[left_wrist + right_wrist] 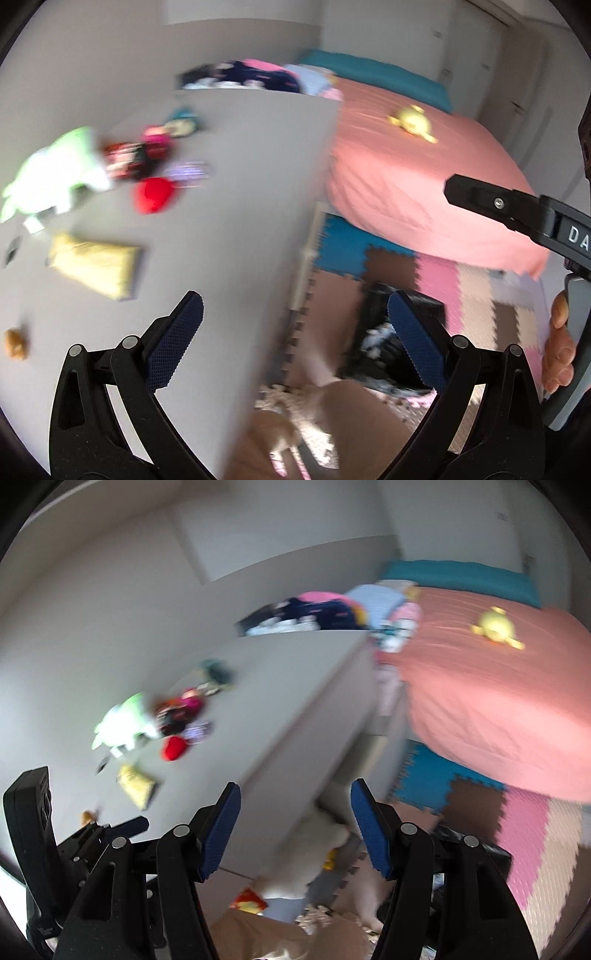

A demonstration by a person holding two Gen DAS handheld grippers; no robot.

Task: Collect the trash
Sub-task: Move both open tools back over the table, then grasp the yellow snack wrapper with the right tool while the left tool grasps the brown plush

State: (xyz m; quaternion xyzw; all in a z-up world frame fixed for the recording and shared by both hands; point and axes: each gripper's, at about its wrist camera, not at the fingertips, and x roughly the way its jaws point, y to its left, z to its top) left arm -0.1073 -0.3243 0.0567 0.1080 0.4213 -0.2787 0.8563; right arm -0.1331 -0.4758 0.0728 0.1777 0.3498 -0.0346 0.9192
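Here, grey table [240, 221] edge beside floor mats [436, 280]

The grey worktop [240, 221] has stuff on it: a yellow packet [98, 267], a red thing [153, 194], a green and white thing [51, 173], and a small brown bit [14, 343] (all blurry). Next to it is a bed with a pink cover [424, 184], and a yellow toy [412, 120] lies there. The floor has colored puzzle mats [436, 275] with a black bag [384, 354] on them.
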